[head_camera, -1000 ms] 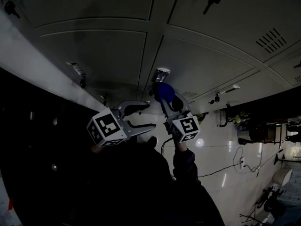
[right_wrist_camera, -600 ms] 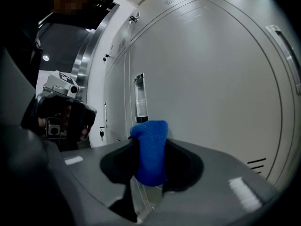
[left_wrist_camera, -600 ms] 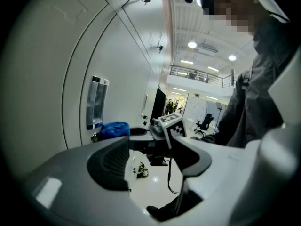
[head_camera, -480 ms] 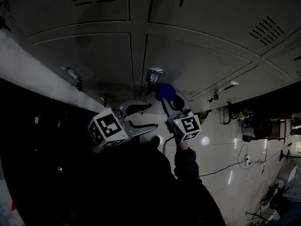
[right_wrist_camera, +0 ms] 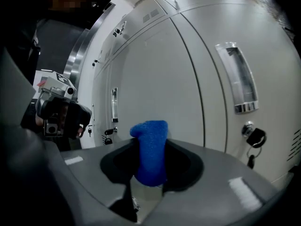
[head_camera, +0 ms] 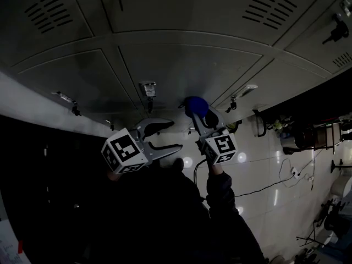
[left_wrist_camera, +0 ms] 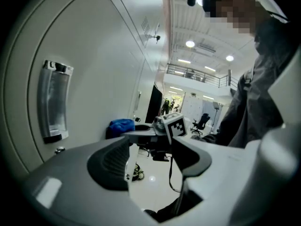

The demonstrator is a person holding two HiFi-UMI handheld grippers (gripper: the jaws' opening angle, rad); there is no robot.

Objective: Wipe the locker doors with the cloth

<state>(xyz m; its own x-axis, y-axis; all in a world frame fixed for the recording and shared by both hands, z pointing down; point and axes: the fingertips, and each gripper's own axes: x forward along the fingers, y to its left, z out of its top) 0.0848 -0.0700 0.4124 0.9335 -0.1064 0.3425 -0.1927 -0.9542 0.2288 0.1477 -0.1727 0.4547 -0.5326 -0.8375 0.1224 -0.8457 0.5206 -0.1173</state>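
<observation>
A blue cloth (head_camera: 196,105) is clamped in my right gripper (head_camera: 198,117), which is shut on it and holds it up to a grey locker door (head_camera: 181,65). In the right gripper view the cloth (right_wrist_camera: 149,149) stands upright between the jaws, in front of the pale door (right_wrist_camera: 155,69). In the left gripper view the cloth (left_wrist_camera: 121,125) looks to be against the door (left_wrist_camera: 103,69). My left gripper (head_camera: 175,135) hangs beside it on the left, open and holding nothing (left_wrist_camera: 150,145), off the doors.
A chrome recessed handle (right_wrist_camera: 240,79) and a key lock (right_wrist_camera: 254,138) sit on the door to the right of the cloth. Another handle (head_camera: 147,88) is left of the cloth. More lockers with vents (head_camera: 272,7) lie above. Shiny floor with cables (head_camera: 275,180) spreads on the right.
The right gripper and cloth now sit well to the right of the handle on the door, where before they were just under it. The left gripper kept its place and stayed open.
</observation>
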